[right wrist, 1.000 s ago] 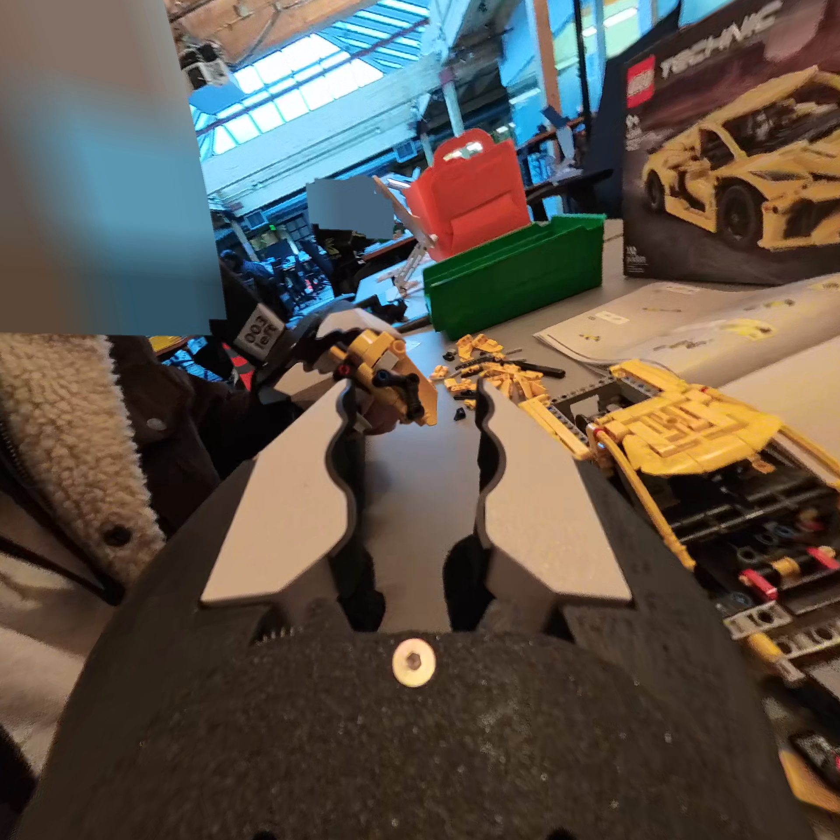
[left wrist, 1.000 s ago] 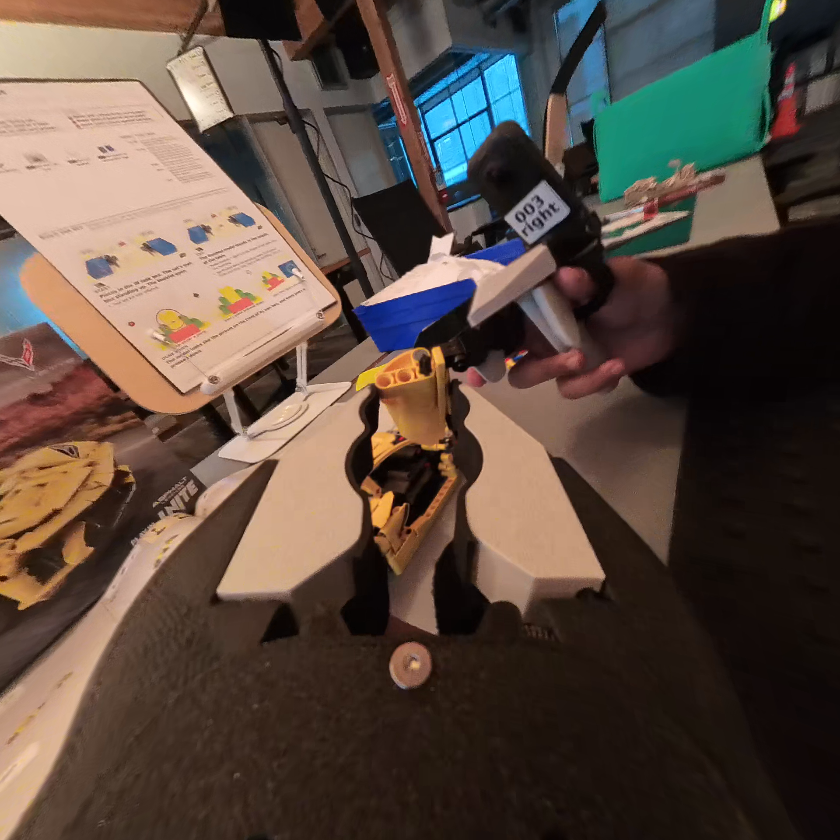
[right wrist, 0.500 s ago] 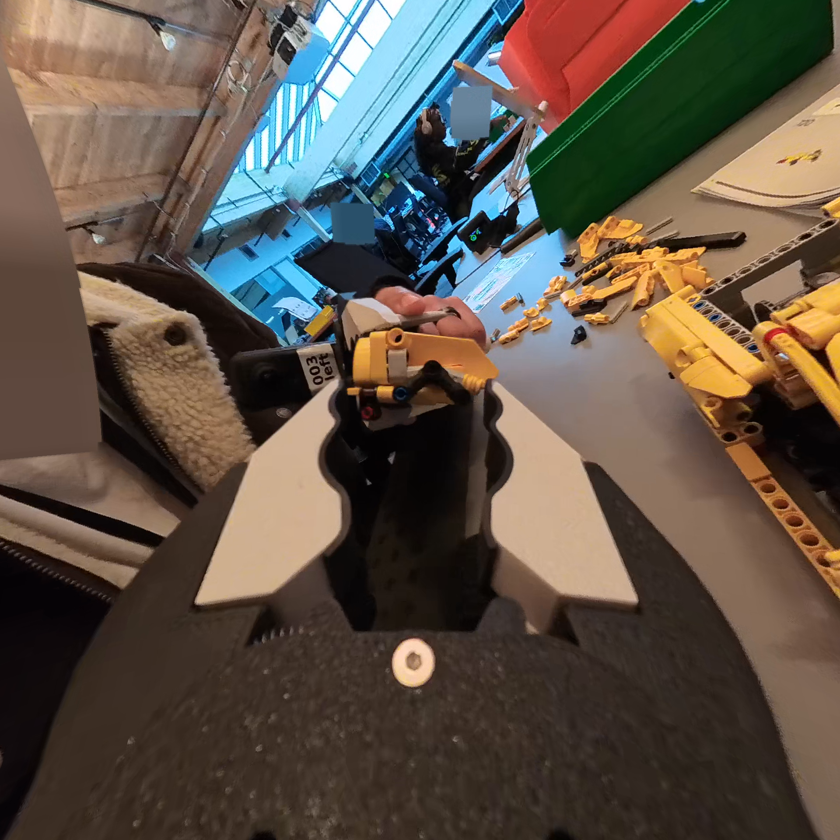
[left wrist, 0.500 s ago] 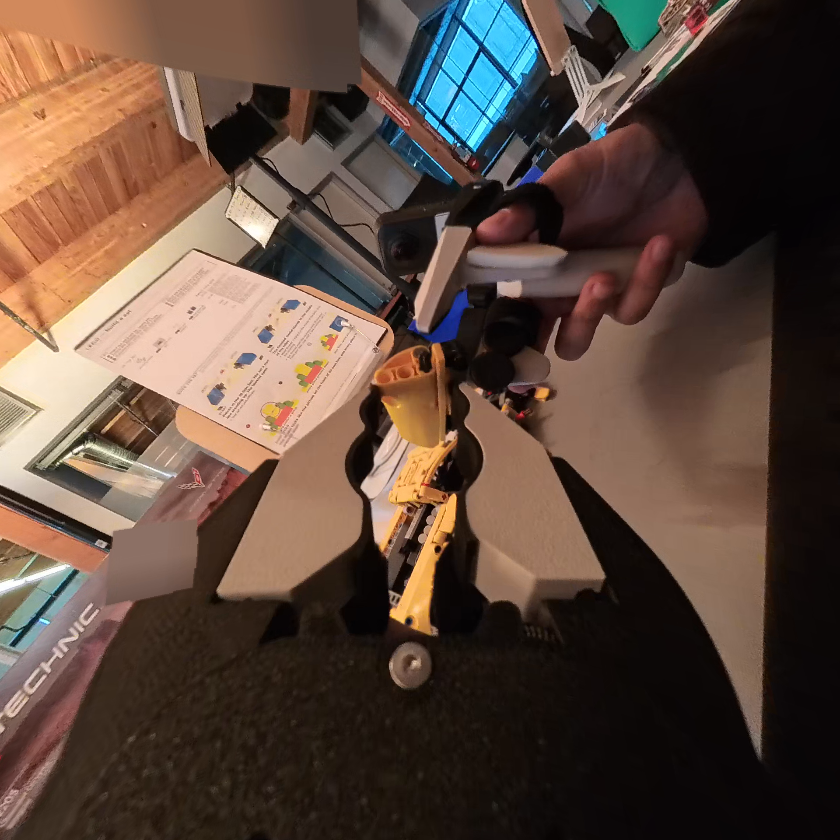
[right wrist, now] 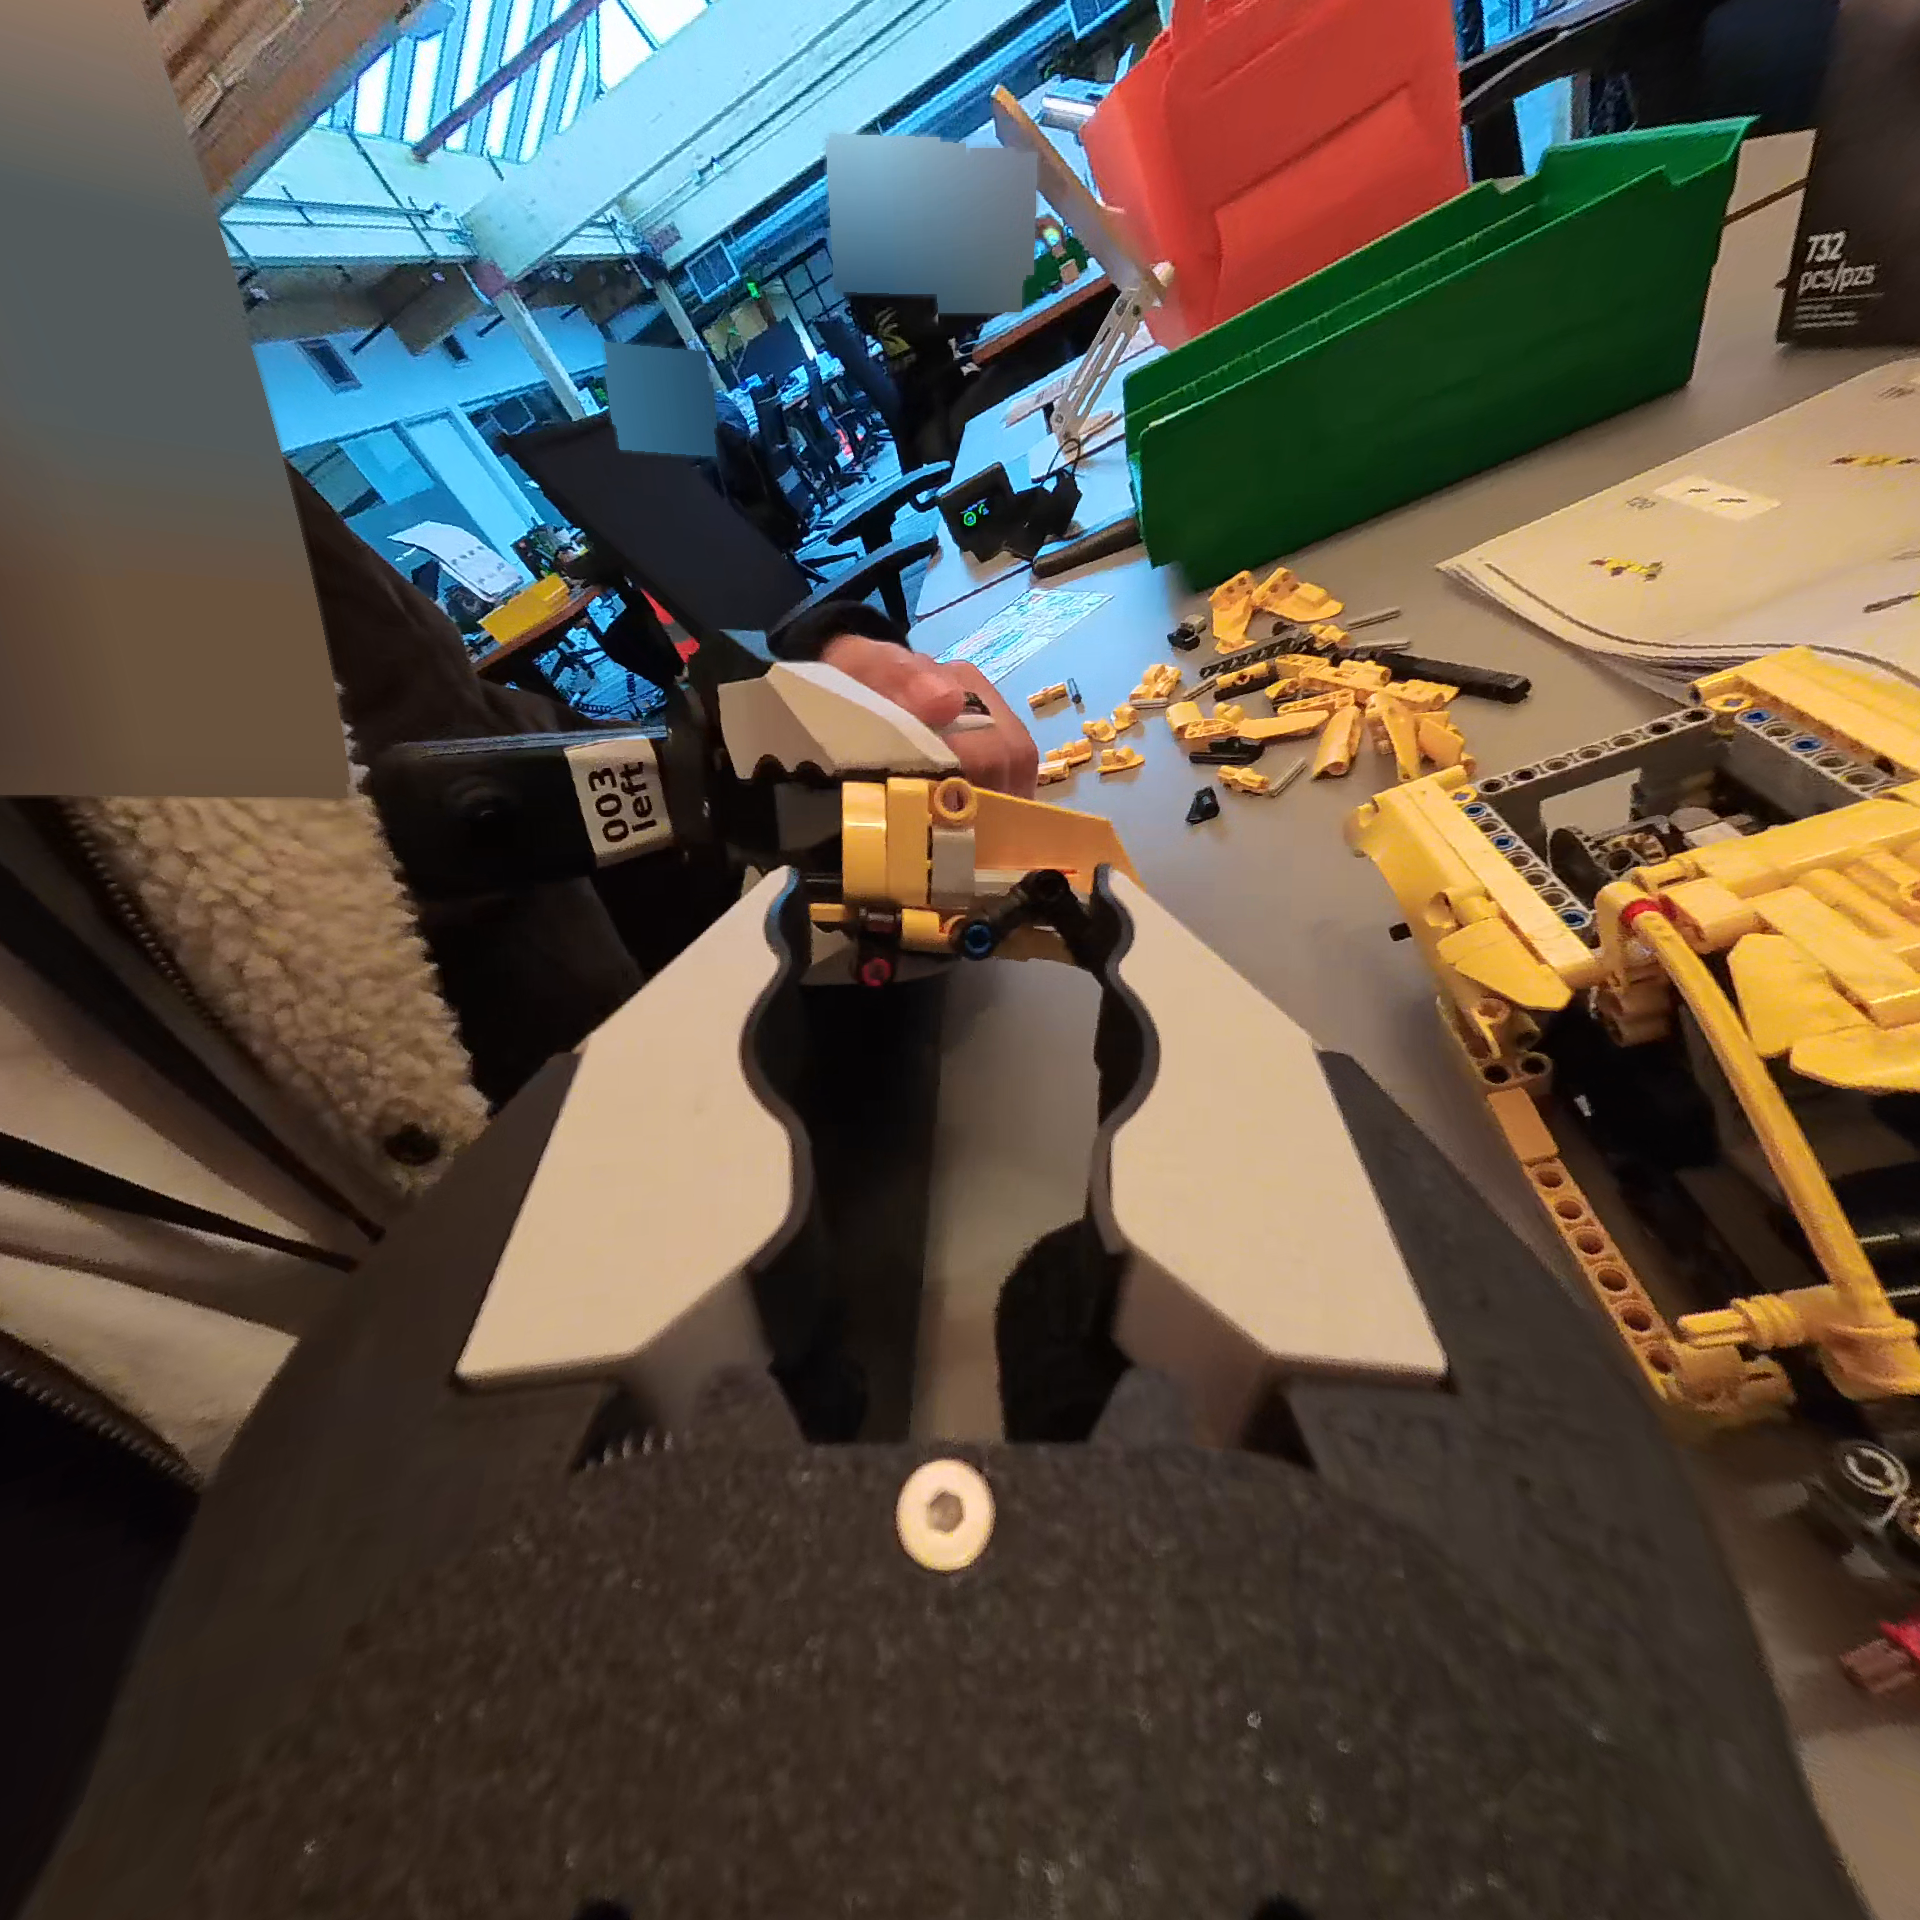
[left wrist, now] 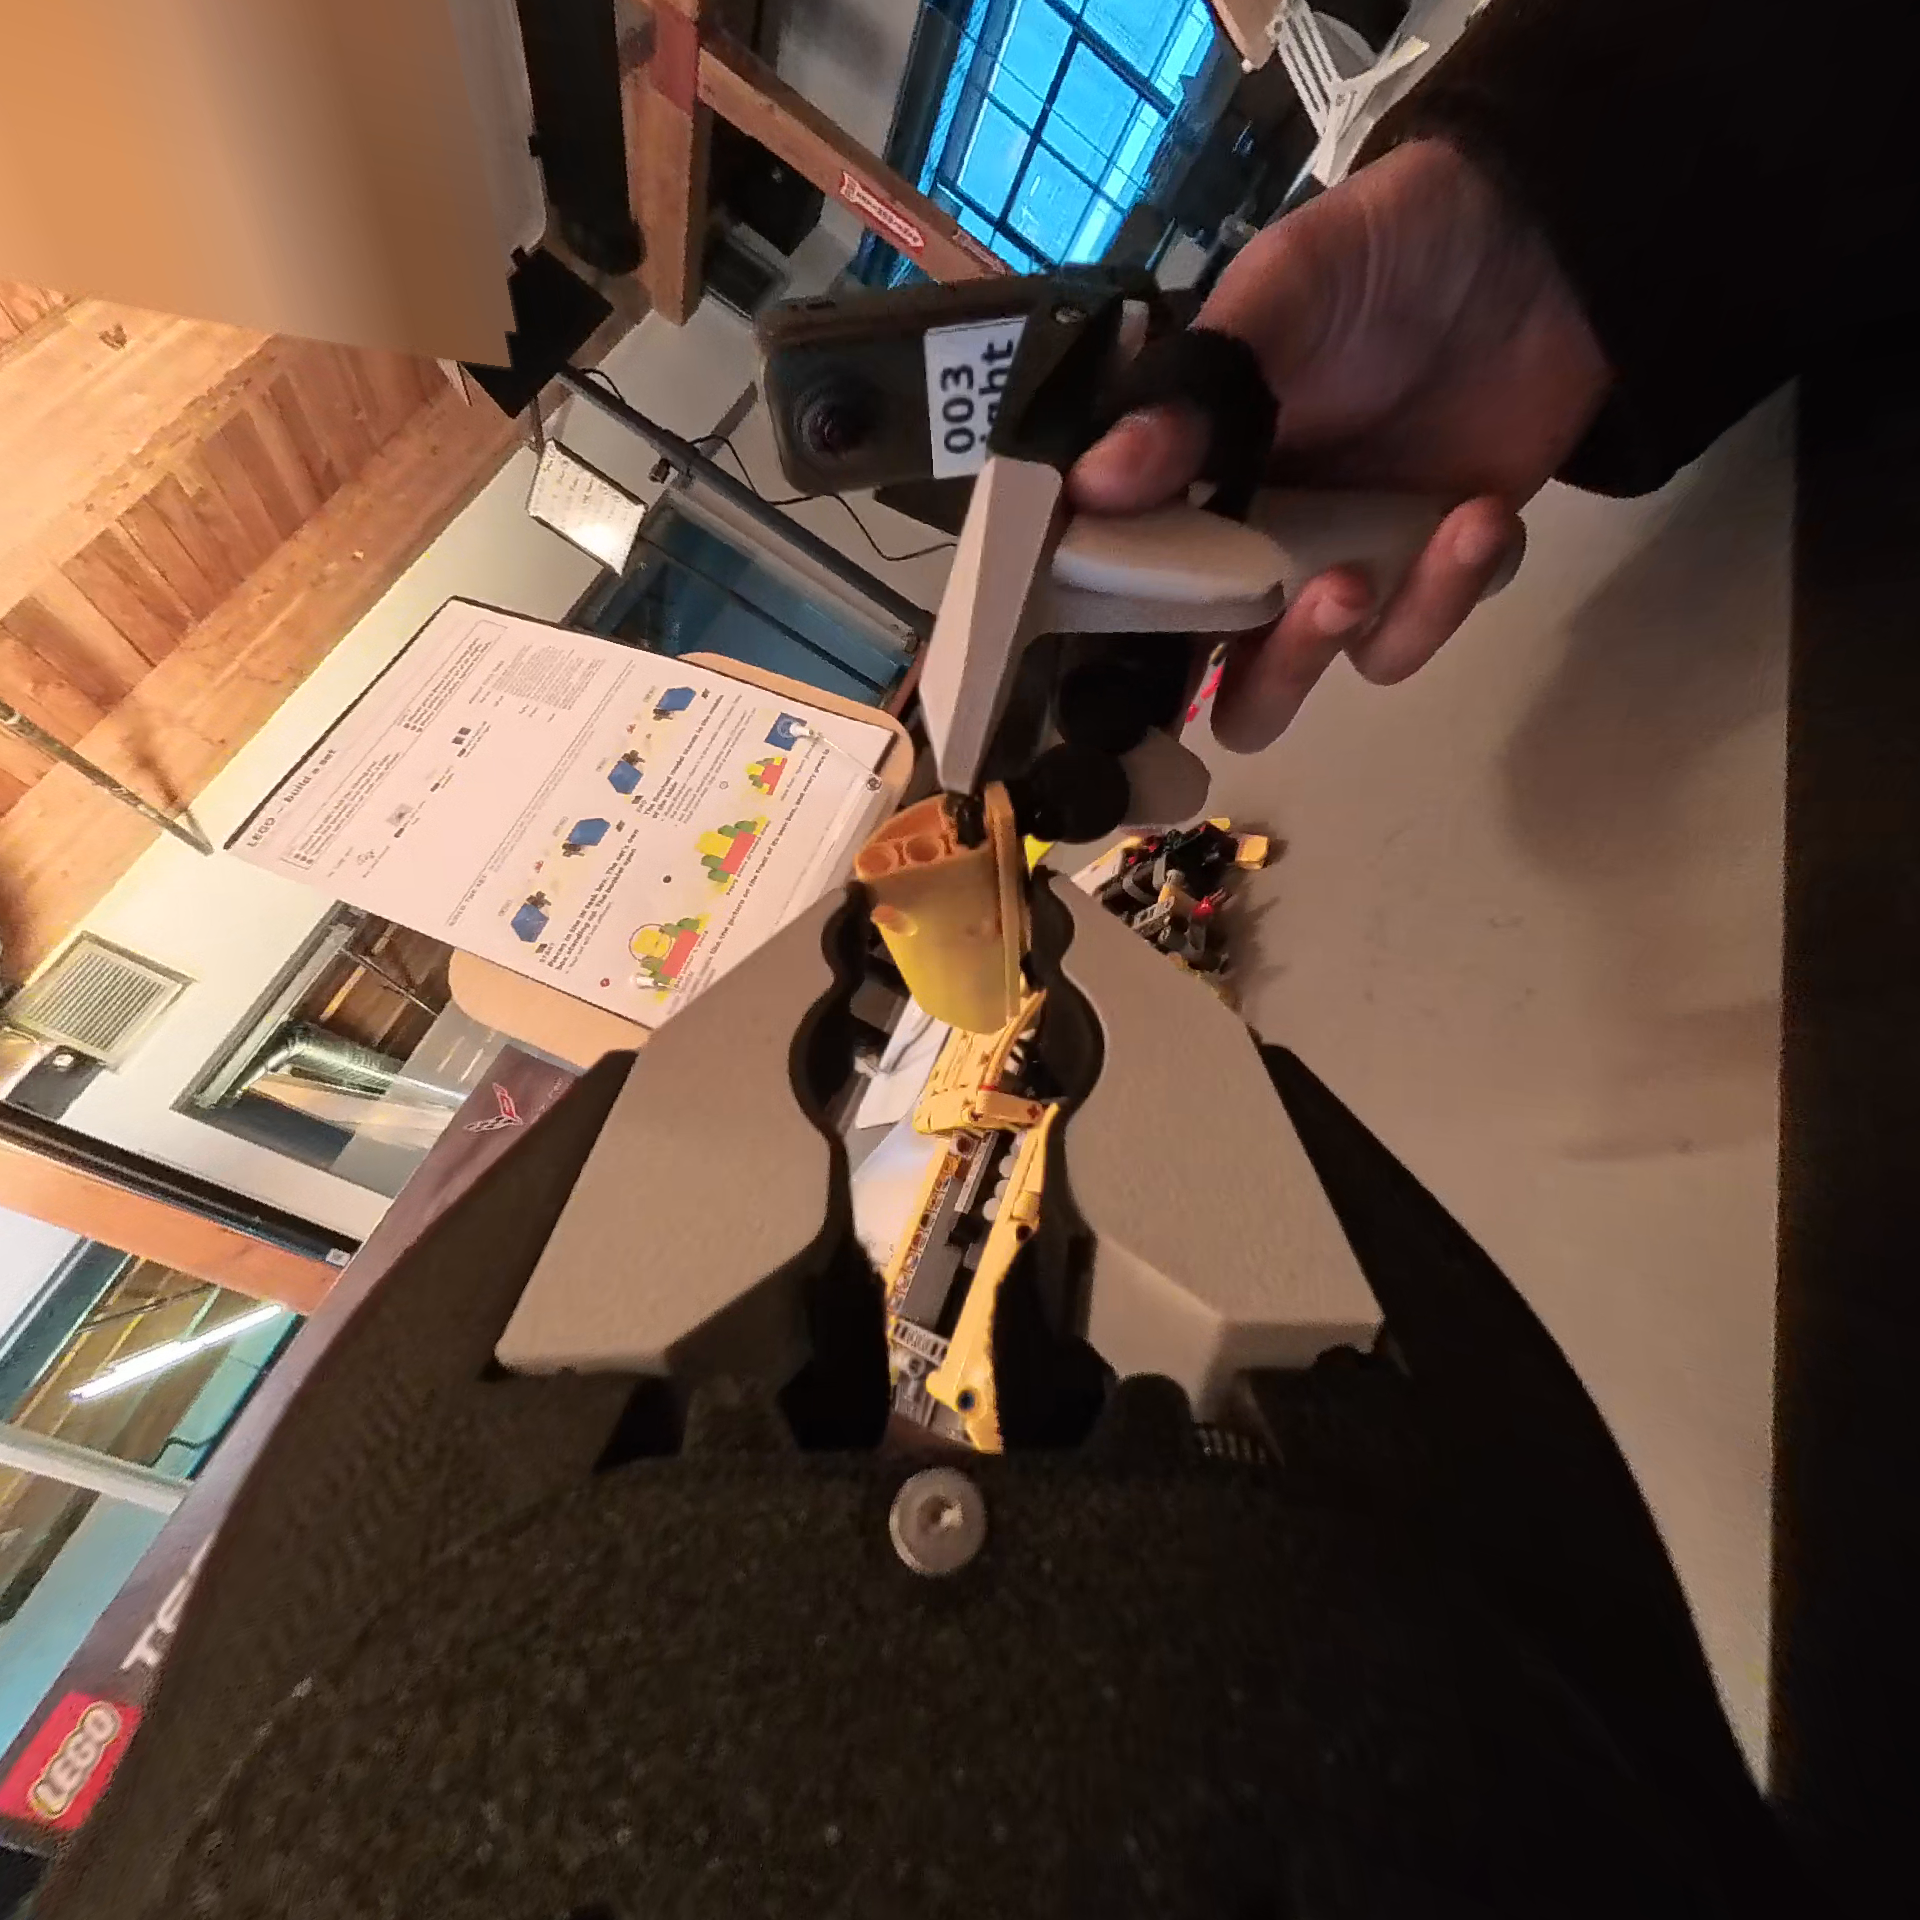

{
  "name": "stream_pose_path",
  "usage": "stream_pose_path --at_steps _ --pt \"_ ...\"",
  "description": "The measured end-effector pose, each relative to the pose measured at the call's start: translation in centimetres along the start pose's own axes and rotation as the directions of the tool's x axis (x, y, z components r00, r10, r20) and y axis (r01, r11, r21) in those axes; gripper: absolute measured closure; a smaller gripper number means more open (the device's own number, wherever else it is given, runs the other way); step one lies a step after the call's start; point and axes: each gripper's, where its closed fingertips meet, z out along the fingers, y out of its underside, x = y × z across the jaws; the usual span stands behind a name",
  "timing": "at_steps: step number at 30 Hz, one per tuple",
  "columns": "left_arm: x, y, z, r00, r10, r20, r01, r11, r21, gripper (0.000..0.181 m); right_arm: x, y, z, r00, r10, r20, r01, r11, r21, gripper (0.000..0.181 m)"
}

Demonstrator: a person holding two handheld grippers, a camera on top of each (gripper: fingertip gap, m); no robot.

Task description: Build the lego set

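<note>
My left gripper [left wrist: 945, 914] is shut on a small yellow Lego sub-assembly [left wrist: 951, 925] and holds it in the air above the table. In the right wrist view the same sub-assembly [right wrist: 935, 873] lies across the tips of my right gripper [right wrist: 951, 899], with the left gripper [right wrist: 800, 758] gripping it from behind. My right gripper is open, one fingertip on each side of the piece; whether they press on it is unclear. It also shows in the left wrist view [left wrist: 1013, 795], one tip touching the piece's top. The partly built yellow car [right wrist: 1662, 935] sits on the table at right.
Loose yellow and black pieces [right wrist: 1299, 707] lie beyond the car, before a green bin [right wrist: 1403, 364] and a red bin [right wrist: 1299, 156]. An open booklet [right wrist: 1714, 540] and the set's box [right wrist: 1860, 208] are at far right. An instruction sheet on a stand [left wrist: 582, 800] stands behind the grey table [left wrist: 1507, 1039]. The grippers are tip to tip, or close to it.
Both grippers have rolled and drawn together. The sub-assembly, earlier off my right gripper's left fingertip, now lies between its two tips. The left gripper keeps its hold.
</note>
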Motion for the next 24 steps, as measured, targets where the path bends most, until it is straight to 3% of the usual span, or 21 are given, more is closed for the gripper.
stream_pose_path --at_steps 8,24 --pt "0.30 -0.31 -0.07 1.000 0.002 -0.010 -0.002 1.000 0.012 0.151 -0.06 0.28 -0.18 0.998 -0.063 -0.025 0.062 0.997 -0.035 0.138" --pt "0.36 0.09 0.09 1.000 -0.019 -0.014 0.019 0.999 -0.029 0.151 0.44 0.48 -0.06 0.981 -0.164 -0.104 0.159 0.985 -0.060 0.140"
